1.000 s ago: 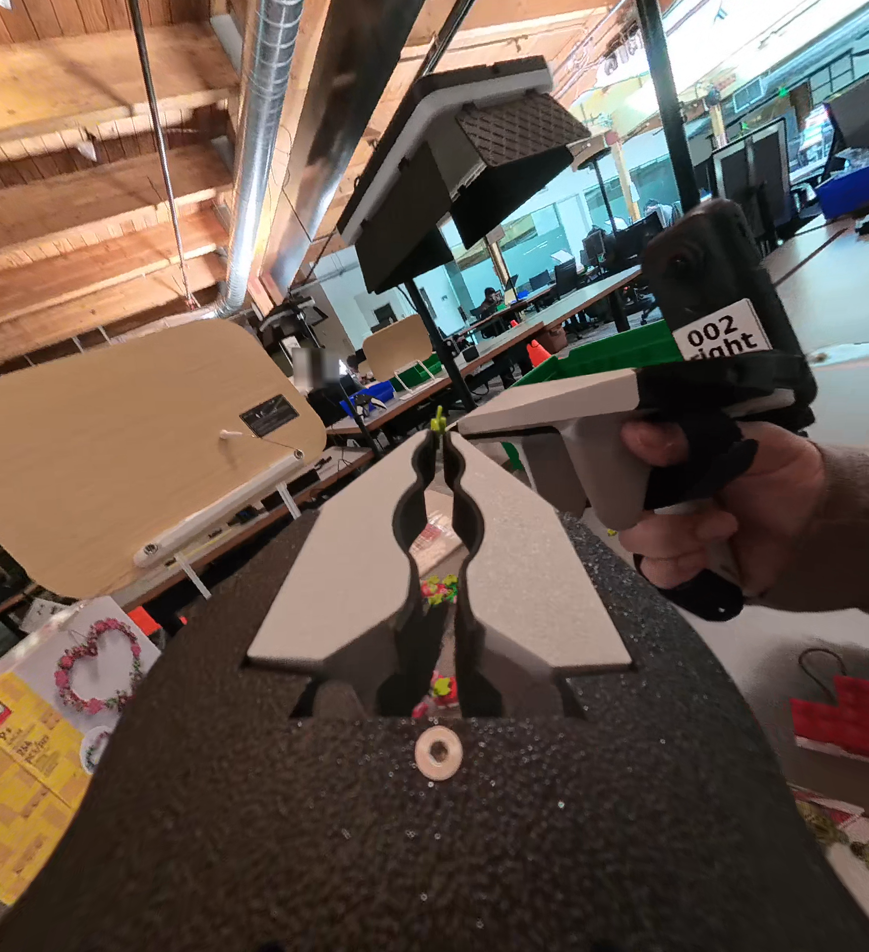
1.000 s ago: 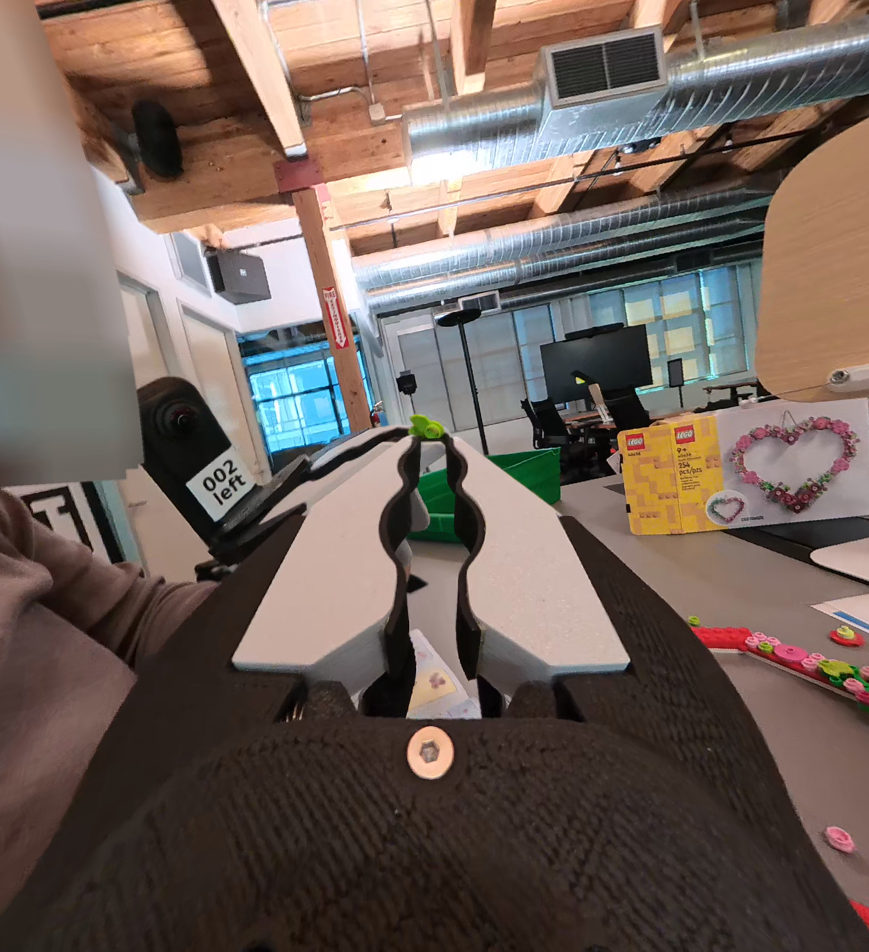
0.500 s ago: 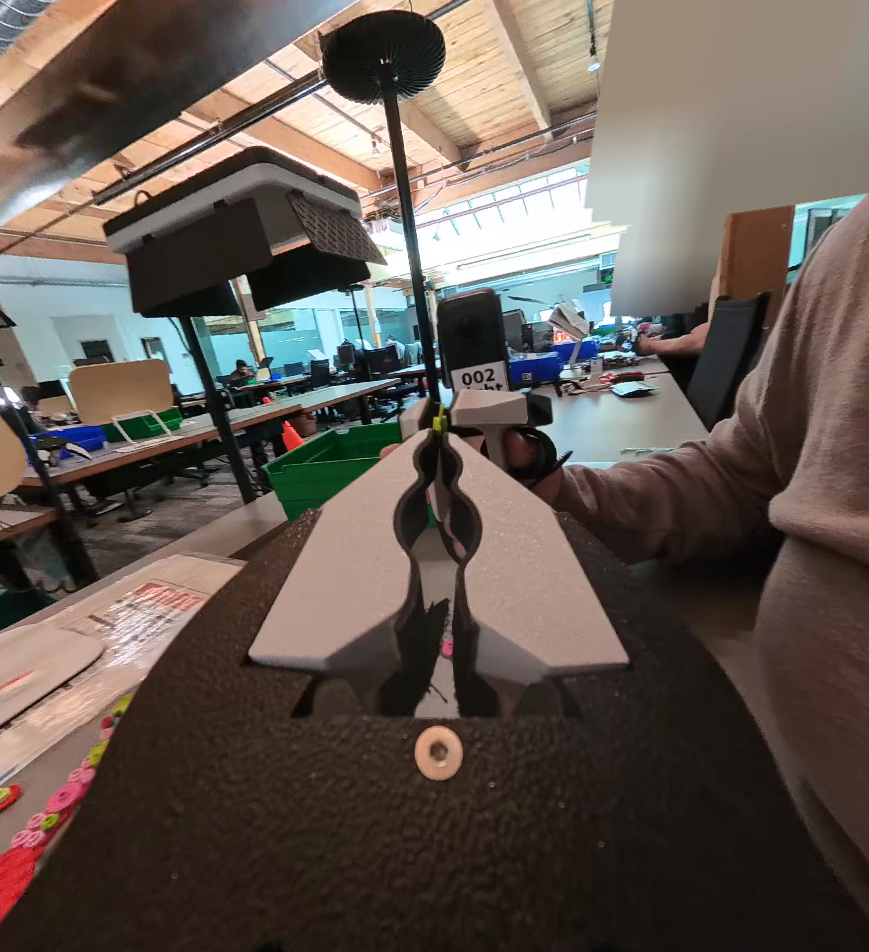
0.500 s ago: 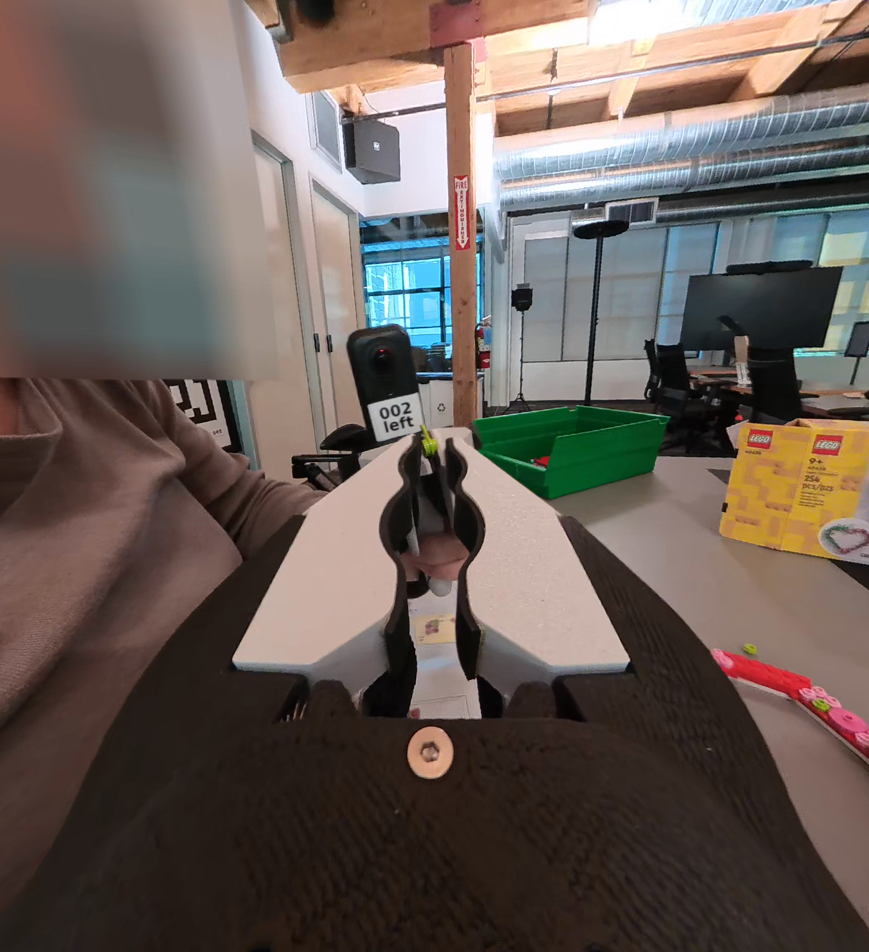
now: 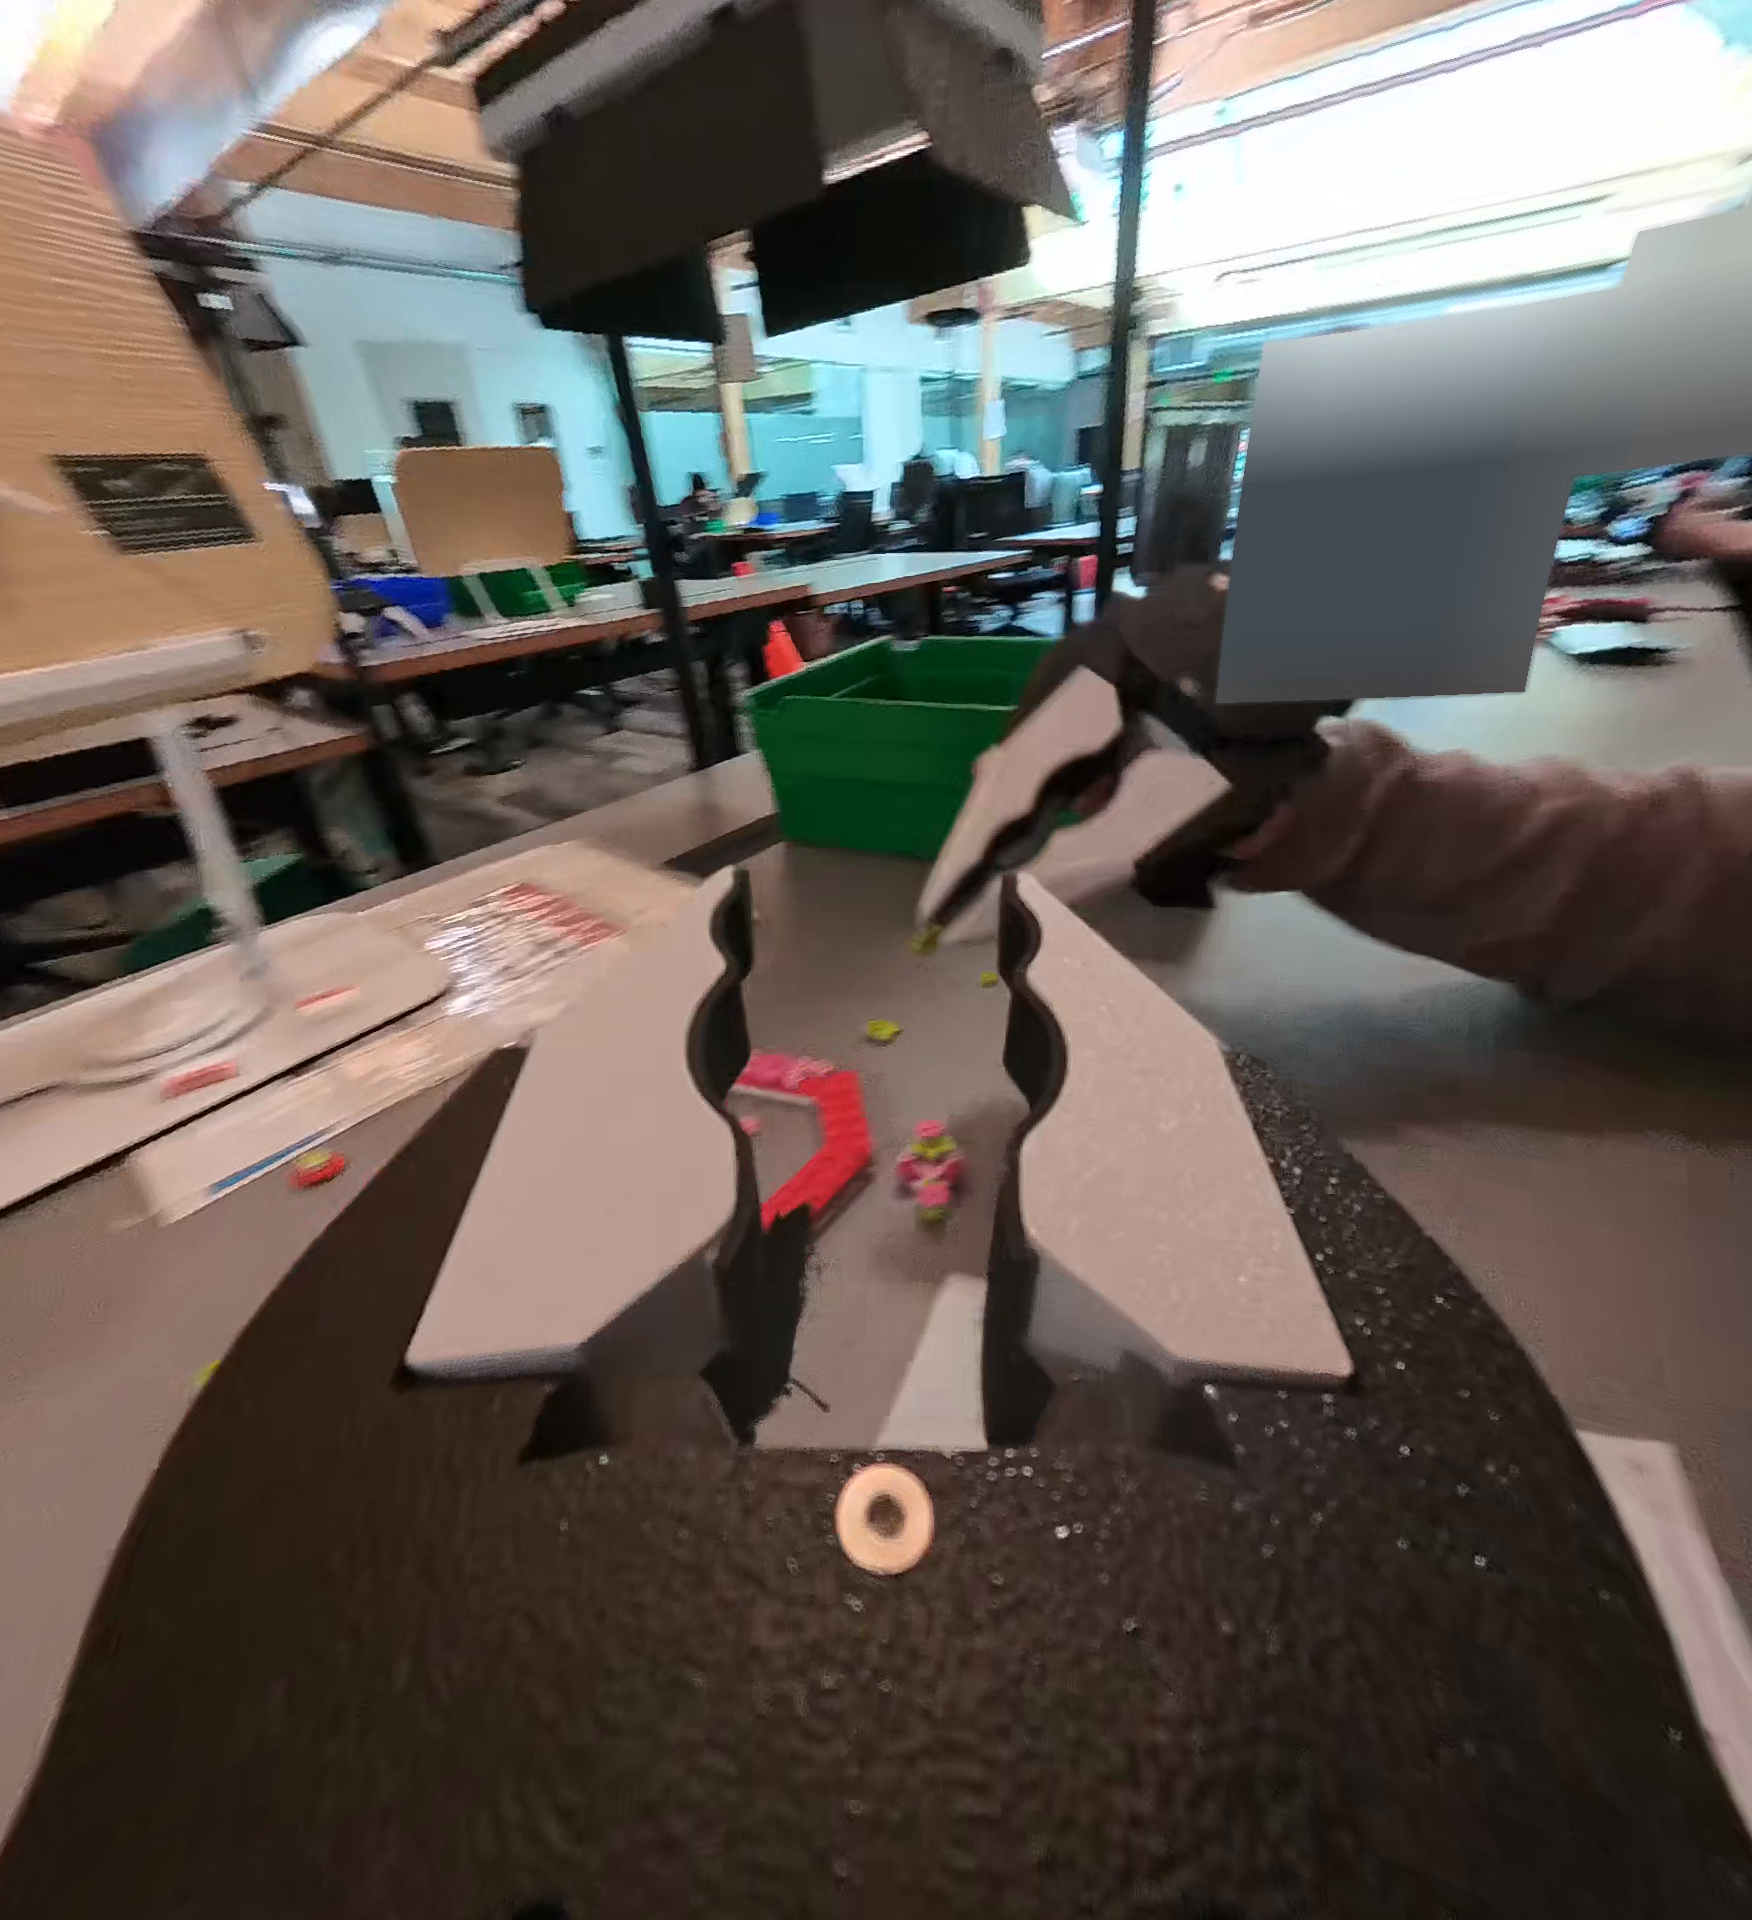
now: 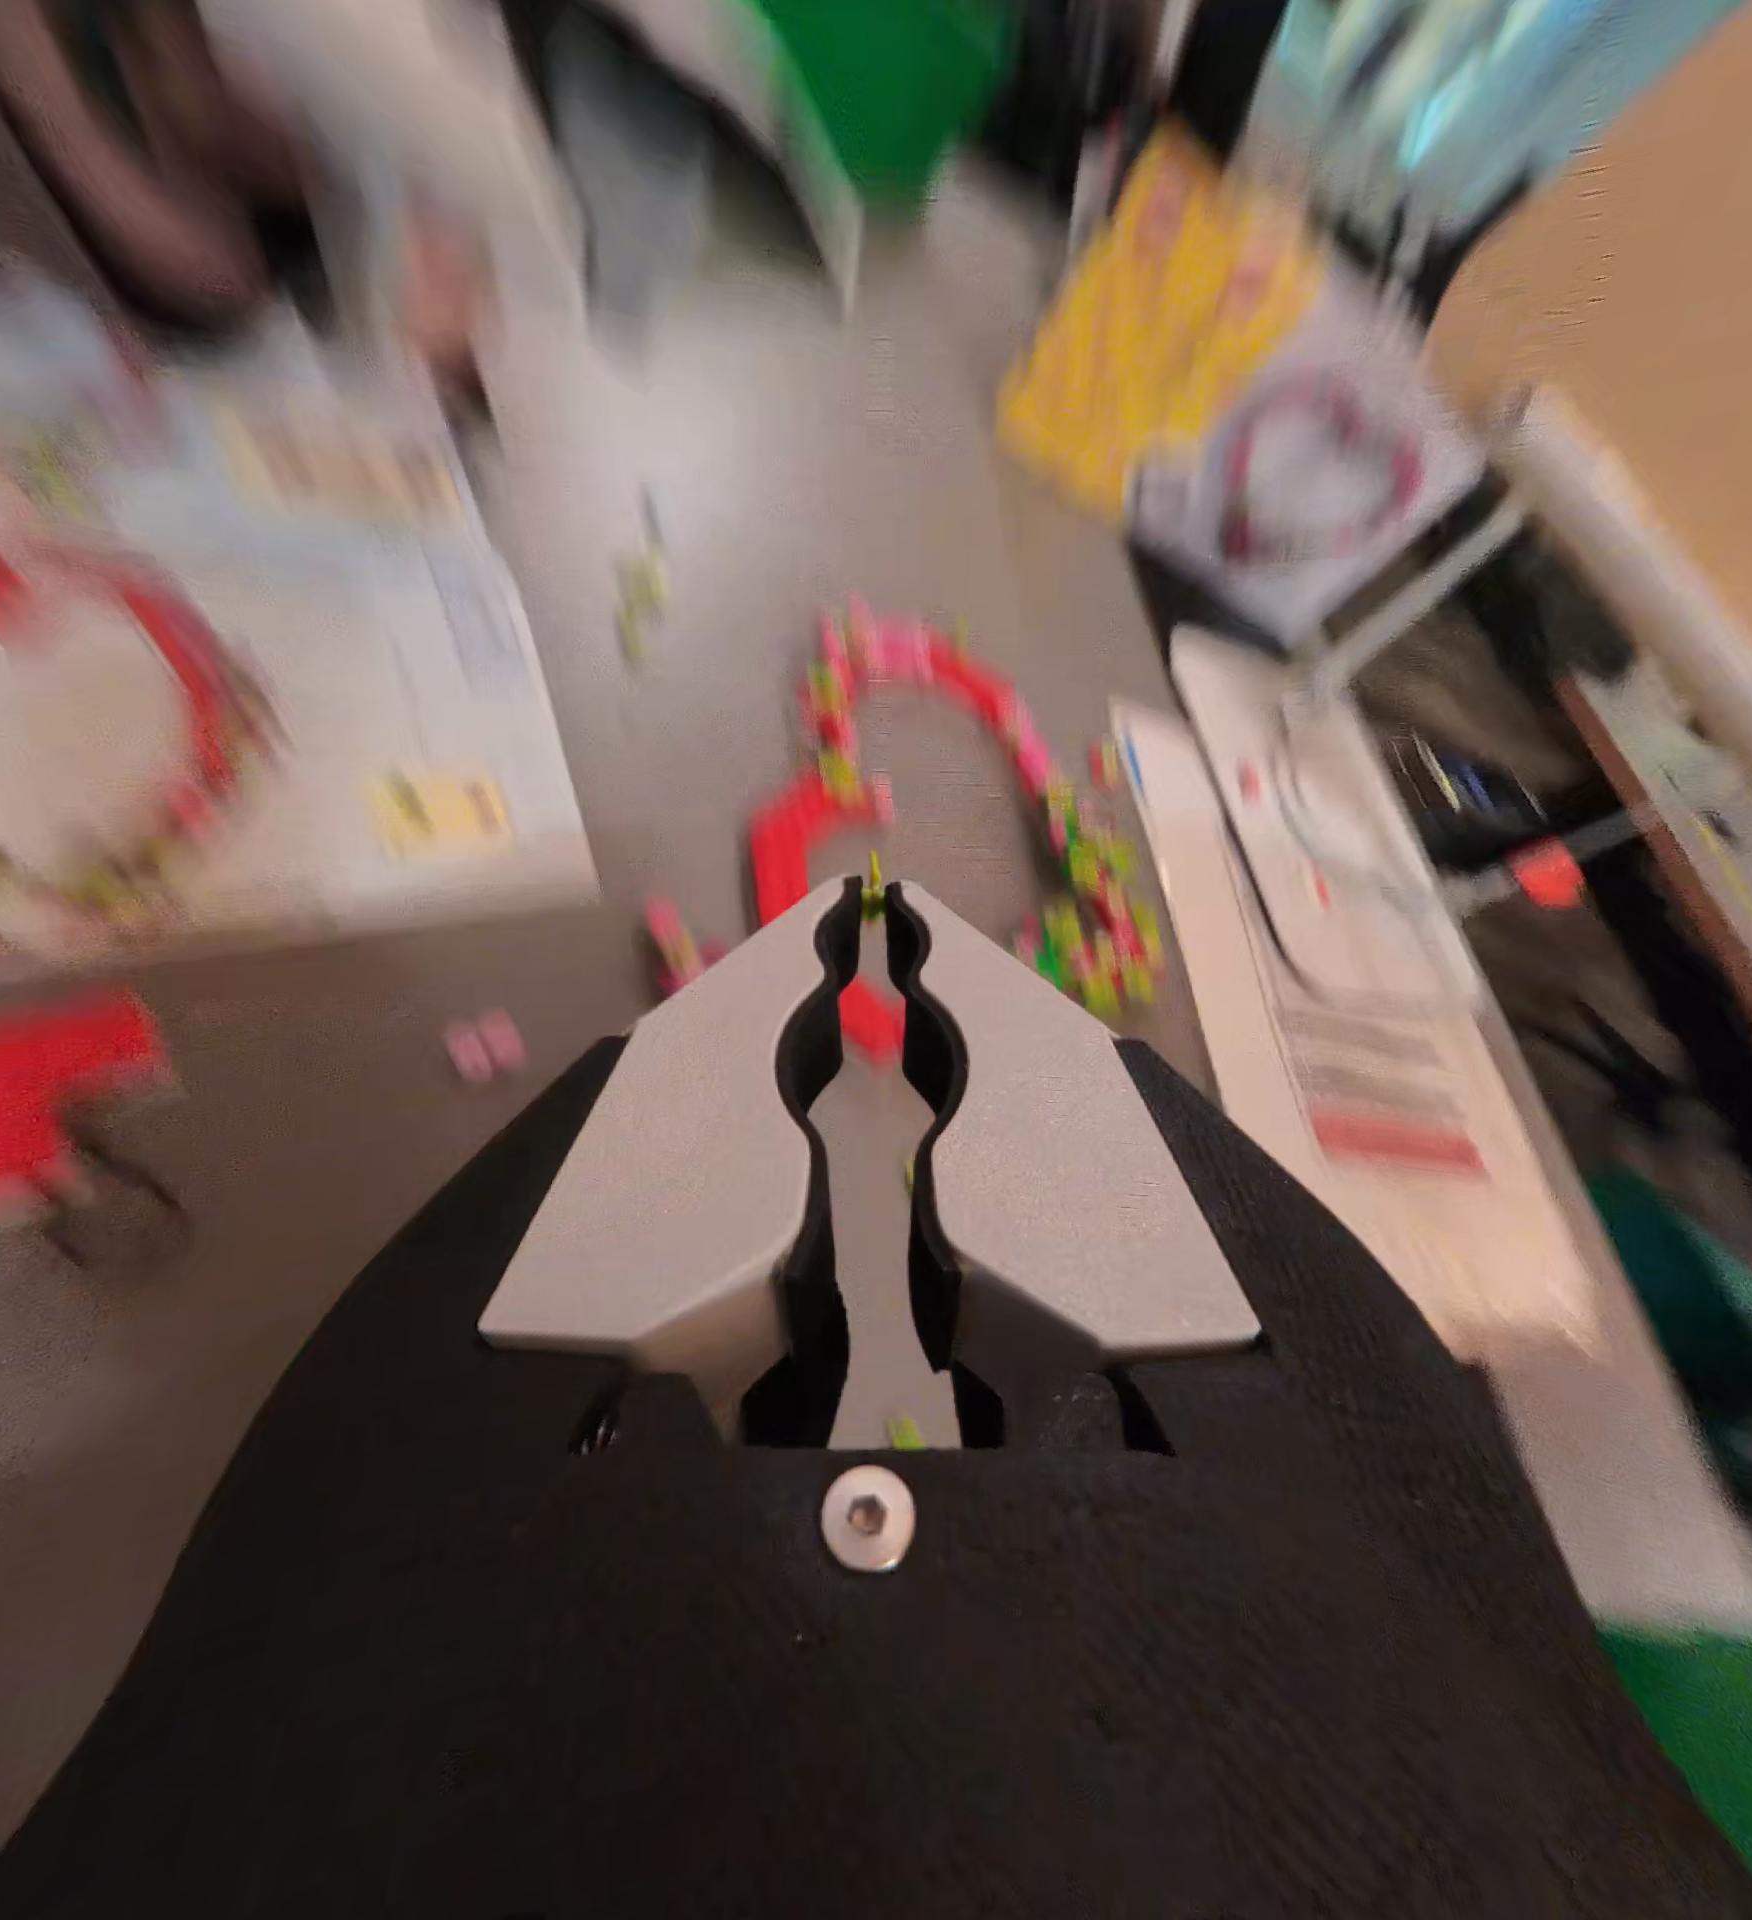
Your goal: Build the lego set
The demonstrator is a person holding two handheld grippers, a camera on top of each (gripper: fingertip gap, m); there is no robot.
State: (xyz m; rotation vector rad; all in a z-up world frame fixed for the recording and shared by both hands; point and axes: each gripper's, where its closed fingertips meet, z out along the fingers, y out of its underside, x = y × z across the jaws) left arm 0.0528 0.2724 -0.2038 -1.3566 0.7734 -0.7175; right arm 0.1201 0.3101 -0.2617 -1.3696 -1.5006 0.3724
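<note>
My left gripper is open and empty, its fingers wide apart above the grey table. Between them lie a red lego arc with pink flowers and a small pink and green flower cluster. My right gripper is shut on a tiny lime green lego piece, pointing down at the red heart-shaped lego frame. In the left wrist view the right gripper hangs tip-down just beyond my left fingers with the lime piece at its tip. The right wrist view is heavily blurred.
A green bin stands at the far table edge. An instruction booklet, a red lego part and loose pink pieces lie to the left. The yellow lego box is at the back right. Loose lime pieces dot the table. The tips of one gripper are about 10 cm away from the tips of the other.
Both grippers were raised tip to tip on the lime piece. My left gripper has opened and let go. Both have swung down towards the table, the right still holding the piece.
</note>
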